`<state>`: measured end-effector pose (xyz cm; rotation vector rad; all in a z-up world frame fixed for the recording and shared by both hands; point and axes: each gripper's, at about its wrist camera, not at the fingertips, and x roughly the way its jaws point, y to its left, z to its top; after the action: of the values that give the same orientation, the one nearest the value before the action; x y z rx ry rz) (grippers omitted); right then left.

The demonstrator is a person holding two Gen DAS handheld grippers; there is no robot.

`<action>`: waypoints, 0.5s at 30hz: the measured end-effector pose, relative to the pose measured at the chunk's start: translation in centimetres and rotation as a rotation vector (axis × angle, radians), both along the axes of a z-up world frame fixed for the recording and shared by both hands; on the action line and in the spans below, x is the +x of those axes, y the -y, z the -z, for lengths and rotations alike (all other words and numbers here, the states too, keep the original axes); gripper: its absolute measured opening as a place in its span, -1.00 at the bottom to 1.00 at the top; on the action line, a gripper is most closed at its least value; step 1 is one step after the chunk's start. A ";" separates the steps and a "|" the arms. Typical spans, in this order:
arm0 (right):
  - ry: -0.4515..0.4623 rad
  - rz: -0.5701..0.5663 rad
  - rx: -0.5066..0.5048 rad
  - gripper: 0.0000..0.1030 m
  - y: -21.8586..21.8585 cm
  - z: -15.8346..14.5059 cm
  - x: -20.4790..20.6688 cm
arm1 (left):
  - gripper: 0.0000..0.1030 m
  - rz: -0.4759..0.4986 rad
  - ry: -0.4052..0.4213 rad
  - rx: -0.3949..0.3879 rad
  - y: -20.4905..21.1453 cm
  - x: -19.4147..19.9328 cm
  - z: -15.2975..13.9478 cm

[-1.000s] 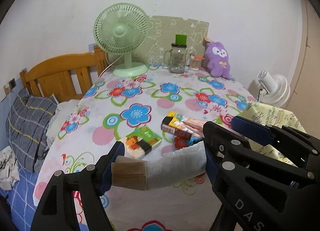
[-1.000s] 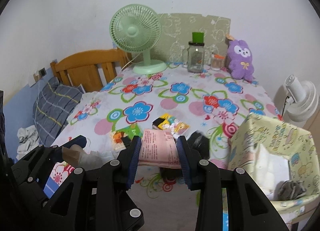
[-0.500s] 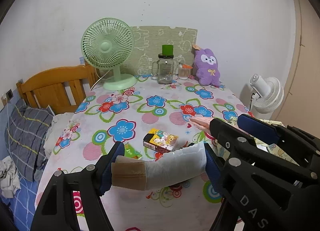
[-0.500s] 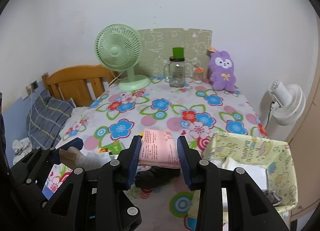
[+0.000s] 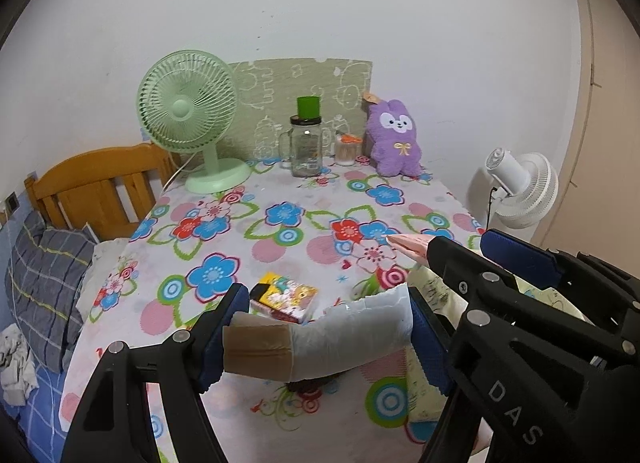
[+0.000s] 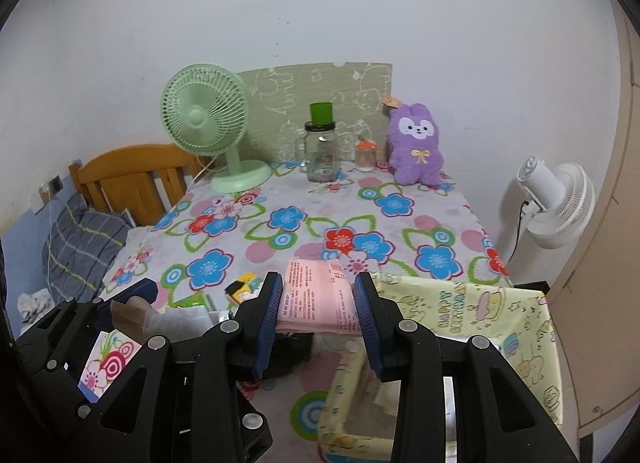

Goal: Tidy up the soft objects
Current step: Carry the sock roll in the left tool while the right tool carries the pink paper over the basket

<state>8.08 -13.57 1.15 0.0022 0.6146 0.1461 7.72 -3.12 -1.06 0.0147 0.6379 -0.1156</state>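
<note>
My left gripper [image 5: 320,327] is shut on a pale grey sock [image 5: 340,337] with a tan end, held lengthwise between its blue pads above the front of the flowered table [image 5: 280,247]. My right gripper [image 6: 318,299] is shut on a flat pink packet [image 6: 316,295] and hangs beside the left one, over the near rim of a yellow fabric basket [image 6: 460,303]. In the left wrist view the pink packet [image 5: 408,243] pokes out past the right gripper's fingers [image 5: 452,259]. A purple plush rabbit [image 5: 396,139] sits at the back of the table.
A yellow printed packet [image 5: 286,295] and a dark bundle [image 5: 308,385] lie on the table below the sock. At the back stand a green fan [image 5: 188,111], a glass jar [image 5: 306,147] and a small pot. A white fan [image 5: 520,187] stands right; a wooden headboard [image 5: 96,183] and pillow left.
Both grippers have drawn back and risen from the table, each keeping its hold. The loose packets and the basket now sit lower and nearer in view.
</note>
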 end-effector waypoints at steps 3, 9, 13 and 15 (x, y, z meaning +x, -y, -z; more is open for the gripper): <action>0.004 0.017 0.003 -0.21 1.2 -0.2 0.2 | 0.53 0.017 0.003 -0.001 1.0 0.3 -0.2; 0.004 0.052 0.007 -0.21 3.6 -0.3 0.3 | 0.53 0.058 0.003 0.001 3.4 0.7 -0.2; 0.002 0.080 0.011 -0.21 5.3 -0.2 0.5 | 0.53 0.089 0.002 0.003 5.0 1.1 -0.1; 0.001 0.089 0.011 -0.21 6.0 -0.1 0.6 | 0.53 0.105 -0.001 0.003 5.8 1.2 0.0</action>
<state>8.63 -19.54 1.23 0.0398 0.6118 0.0634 8.94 -8.96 -1.09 0.0514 0.6380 -0.2159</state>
